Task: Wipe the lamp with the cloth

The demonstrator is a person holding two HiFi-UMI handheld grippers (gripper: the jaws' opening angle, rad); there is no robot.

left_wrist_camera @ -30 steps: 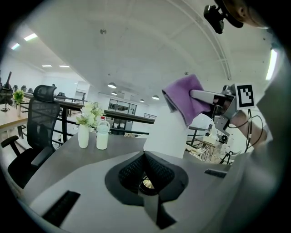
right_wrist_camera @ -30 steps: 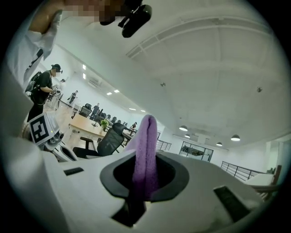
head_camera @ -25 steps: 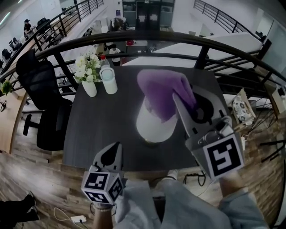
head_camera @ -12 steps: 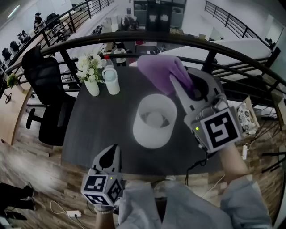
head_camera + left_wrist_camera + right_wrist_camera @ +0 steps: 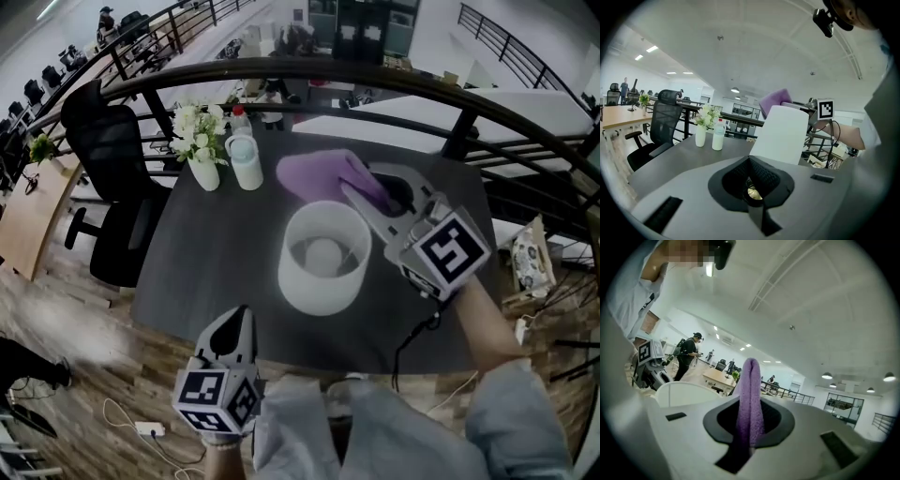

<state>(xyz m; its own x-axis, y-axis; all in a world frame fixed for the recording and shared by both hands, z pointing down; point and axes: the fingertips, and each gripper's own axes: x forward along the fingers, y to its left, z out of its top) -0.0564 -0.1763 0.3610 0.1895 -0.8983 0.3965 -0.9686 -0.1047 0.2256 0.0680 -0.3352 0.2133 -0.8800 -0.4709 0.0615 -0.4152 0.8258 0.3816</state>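
Dark table, open office beyond the railing. Lower left of frame: left gripper held low at the table's near edge, aimed toward the lamp, jaws pressed together on nothing. Centre: lamp, white shade upright. Upper centre: purple cloth, bunched just beyond the shade's far rim, apparently off it. Right: right gripper reaches in over the table, jaws pinching the cloth. Judgement: cloth in hand but off the shade, so wiping looks unfinished.
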